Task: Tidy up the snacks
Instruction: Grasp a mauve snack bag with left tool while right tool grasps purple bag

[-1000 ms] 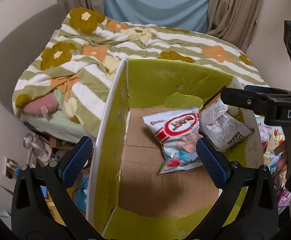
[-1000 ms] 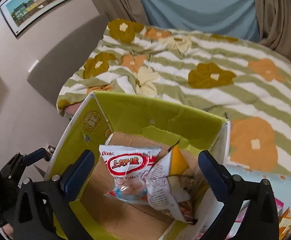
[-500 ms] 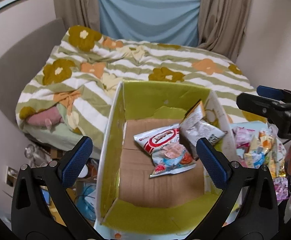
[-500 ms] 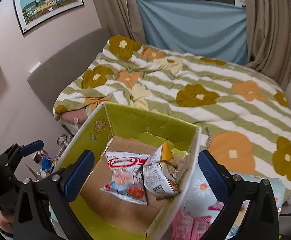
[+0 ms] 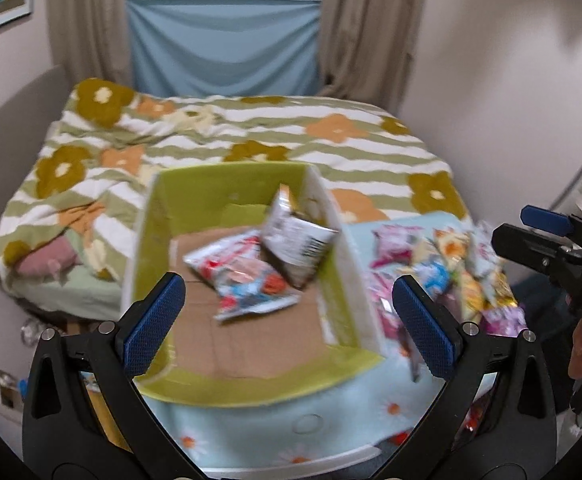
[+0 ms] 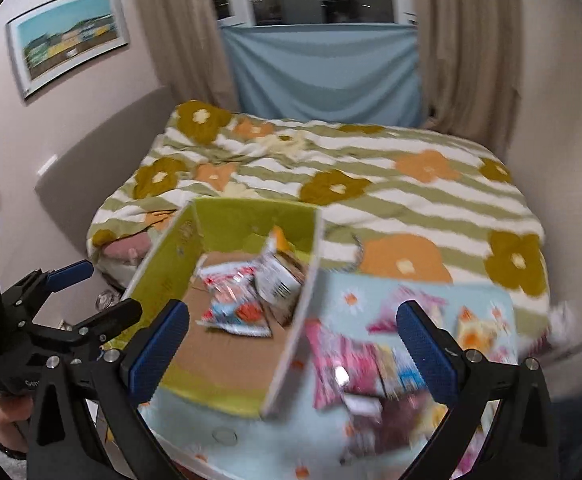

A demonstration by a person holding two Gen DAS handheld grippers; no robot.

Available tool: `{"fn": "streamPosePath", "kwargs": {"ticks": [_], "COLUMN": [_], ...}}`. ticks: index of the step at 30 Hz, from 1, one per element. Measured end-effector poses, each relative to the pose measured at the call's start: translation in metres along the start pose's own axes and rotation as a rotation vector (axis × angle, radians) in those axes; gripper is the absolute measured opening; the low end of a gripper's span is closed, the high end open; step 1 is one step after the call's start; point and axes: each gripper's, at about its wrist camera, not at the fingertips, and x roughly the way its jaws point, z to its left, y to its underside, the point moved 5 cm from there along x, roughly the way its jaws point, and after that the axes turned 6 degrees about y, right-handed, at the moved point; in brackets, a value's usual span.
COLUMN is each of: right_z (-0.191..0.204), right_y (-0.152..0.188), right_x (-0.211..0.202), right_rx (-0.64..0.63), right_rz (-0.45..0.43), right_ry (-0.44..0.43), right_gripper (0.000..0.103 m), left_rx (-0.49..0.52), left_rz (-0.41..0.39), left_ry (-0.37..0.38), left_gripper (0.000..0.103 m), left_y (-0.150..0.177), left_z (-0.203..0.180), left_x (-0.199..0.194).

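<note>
Starting at the 9 o'clock side of the left wrist view, the left tongs (image 5: 289, 308) are seen spread wide with nothing between the blue pads. Just ahead of them stands the green-lined cardboard box (image 5: 227, 188), in which two packets already lie: a red-and-white Oishi snack bag (image 5: 247, 276) flat on the brown floor, and a silver-grey snack pouch (image 5: 295, 240) propped against the box's 3 o'clock wall. Beside that wall, toward 3 o'clock, a loose pile of snack packets (image 5: 443, 264) is spread over the daisy-print blue cloth (image 5: 331, 412); whether a desk lies under the cloth cannot be told. At the far 3 o'clock edge the right tongs (image 5: 531, 228) are glimpsed from the side, and in the right wrist view they (image 6: 293, 348) are shown agape and empty, above the pink packets (image 6: 343, 364) at about 5 o'clock. The packets are judged light, air-filled and crinkly, with slick film likely to slip and contents easily crushed. A hold is best taken on a flat sealed edge or corner, not across the puffed middle. Much of the pile is blurred, so individual packets cannot be singled out.
</note>
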Motion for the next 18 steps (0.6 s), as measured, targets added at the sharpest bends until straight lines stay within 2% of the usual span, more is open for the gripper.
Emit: {"fn": "streamPosePath", "kwargs": {"ticks": [4,9,18], "right_z": [-0.041,-0.095,-0.182], "right_y": [0.025,0.059,0.123], "right_x": [-0.024,-0.045,-0.047], "right_rx": [0.090,0.171,0.274], "right_rz": [-0.003,0.012,0.070], "right_ry": [0.069,0.158,0.226], "right_gripper": [0.103,0.103,0.103], "left_rx": [0.026,0.041,-0.015], "left_rz": [0.038,0.072,0.153], "left_ry": [0.070,0.111,0.123], "left_gripper": [0.103,0.103,0.103], "left_y": [0.015,0.033,0.065], "left_z": [-0.039,-0.081,-0.145], "left_x": [0.013,0.029,0.082]}}
